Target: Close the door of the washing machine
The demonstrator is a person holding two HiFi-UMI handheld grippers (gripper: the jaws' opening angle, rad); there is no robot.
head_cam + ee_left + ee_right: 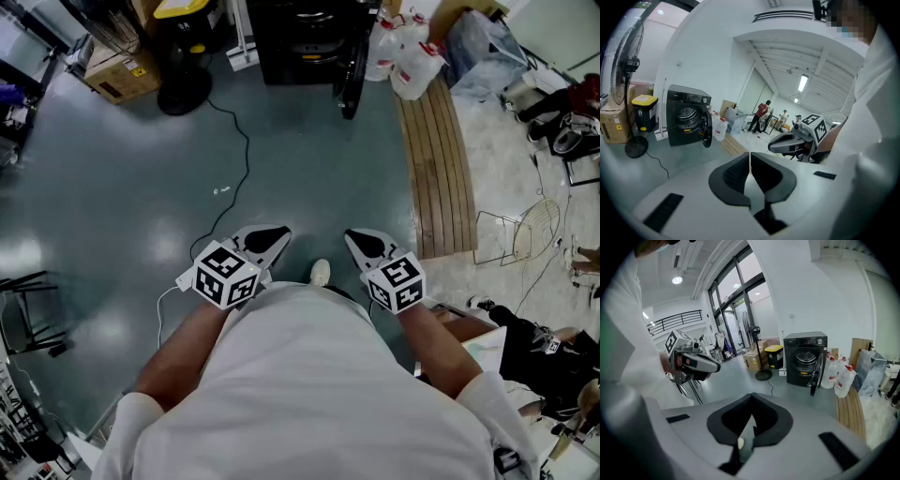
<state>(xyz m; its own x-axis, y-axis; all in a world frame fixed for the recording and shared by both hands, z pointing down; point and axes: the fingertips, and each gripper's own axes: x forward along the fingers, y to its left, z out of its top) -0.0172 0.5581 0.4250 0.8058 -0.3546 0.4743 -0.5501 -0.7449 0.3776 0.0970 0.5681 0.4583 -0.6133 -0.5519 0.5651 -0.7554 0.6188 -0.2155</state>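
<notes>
Bright ceiling lamps (802, 83) glare off the glossy floor (122, 169); gripper views bend and darken toward their edges.

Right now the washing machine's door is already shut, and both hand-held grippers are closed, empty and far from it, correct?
Not quite: the door of the washing machine stands open, swung outward, as the right gripper view shows. The rest holds: the left hand-held gripper and right hand-held gripper are both closed, empty and far from it.
</notes>
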